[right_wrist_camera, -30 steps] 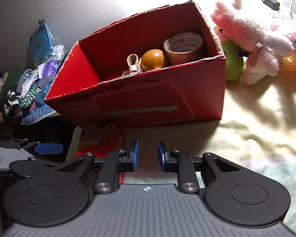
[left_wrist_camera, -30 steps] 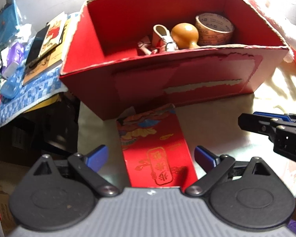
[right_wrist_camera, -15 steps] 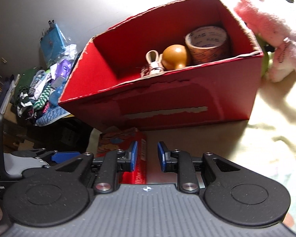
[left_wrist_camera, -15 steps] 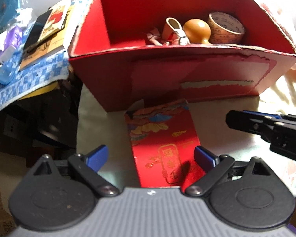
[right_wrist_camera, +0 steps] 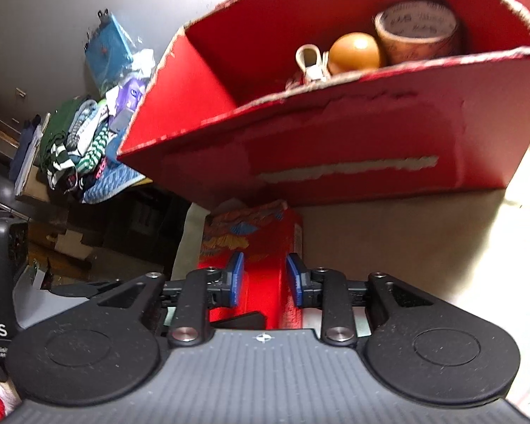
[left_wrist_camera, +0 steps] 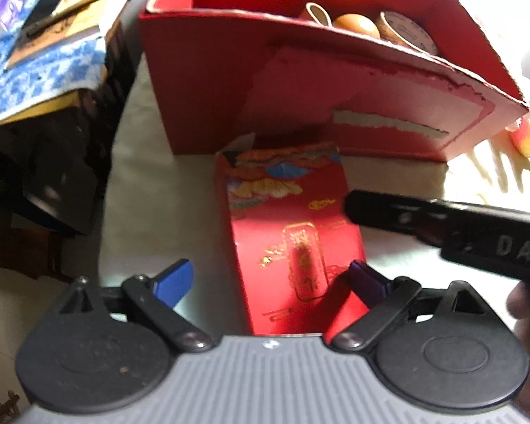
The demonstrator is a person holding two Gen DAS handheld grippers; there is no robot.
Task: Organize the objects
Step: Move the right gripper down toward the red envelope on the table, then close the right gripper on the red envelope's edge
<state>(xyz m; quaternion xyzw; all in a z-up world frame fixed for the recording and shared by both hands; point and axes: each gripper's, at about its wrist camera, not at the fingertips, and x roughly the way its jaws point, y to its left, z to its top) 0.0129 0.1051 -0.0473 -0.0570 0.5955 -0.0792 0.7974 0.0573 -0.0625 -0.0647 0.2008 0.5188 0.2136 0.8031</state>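
Red gold-printed paper envelope loomed closer than 1 s earlier, lying flat between wide-open left gripper pads; right gripper jaws were opening above it, nothing held.

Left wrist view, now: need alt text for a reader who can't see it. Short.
A red envelope with gold print lies flat on a pale cloth between the wide-open left gripper fingers, in front of a red cardboard box. The right gripper reaches in from the right over the envelope's edge. Inside the box, a tape roll and an orange ball show.
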